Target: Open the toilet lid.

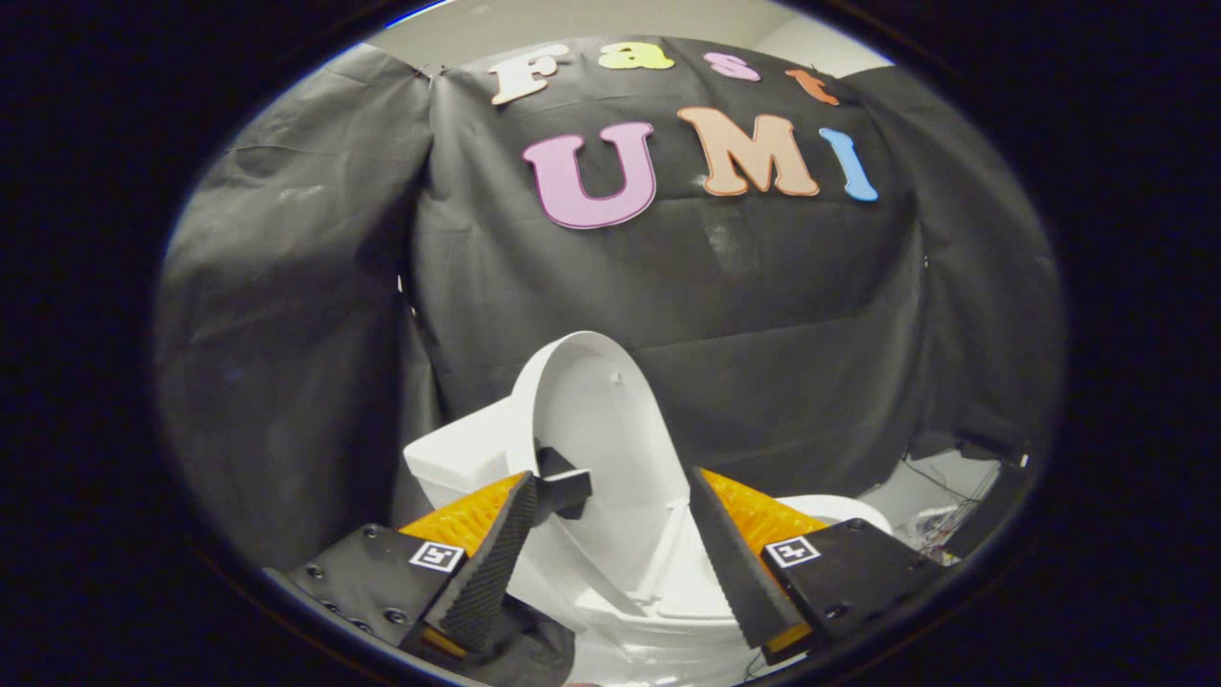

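The white toilet lid stands raised, its underside facing me and its back close to the white tank. A small black handle block sticks out from the lid's lower left edge, right at the tip of my left finger. My gripper is open, its orange-and-black fingers spread wide on either side of the lid's lower part, with nothing pressed between them. Below them lies the white seat and bowl, whose rim shows past the right finger.
Black cloth walls close in behind and to the left of the toilet. To the right of the bowl, on the floor, lie white items and loose cables beside a dark edge.
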Action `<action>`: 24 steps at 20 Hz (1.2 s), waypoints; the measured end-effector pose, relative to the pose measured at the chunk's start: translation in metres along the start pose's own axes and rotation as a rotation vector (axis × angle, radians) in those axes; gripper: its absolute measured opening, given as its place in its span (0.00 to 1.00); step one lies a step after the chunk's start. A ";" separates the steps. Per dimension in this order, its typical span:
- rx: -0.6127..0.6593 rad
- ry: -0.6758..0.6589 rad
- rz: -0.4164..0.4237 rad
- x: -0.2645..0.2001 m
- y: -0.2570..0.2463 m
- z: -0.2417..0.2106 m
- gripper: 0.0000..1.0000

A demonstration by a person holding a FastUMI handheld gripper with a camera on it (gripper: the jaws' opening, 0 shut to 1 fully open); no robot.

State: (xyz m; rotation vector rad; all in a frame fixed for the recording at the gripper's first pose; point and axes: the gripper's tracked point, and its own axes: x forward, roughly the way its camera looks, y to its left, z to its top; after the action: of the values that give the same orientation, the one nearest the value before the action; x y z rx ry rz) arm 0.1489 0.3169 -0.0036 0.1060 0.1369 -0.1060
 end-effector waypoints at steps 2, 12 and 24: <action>-0.047 -0.008 -0.025 -0.016 -0.025 0.001 0.99; -0.219 0.047 -0.070 -0.057 -0.100 -0.013 0.99; -0.144 -0.044 -0.141 -0.081 -0.184 -0.015 1.00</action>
State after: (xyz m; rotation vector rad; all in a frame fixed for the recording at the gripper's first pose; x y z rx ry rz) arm 0.0468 0.1447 -0.0248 -0.0493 0.1075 -0.2381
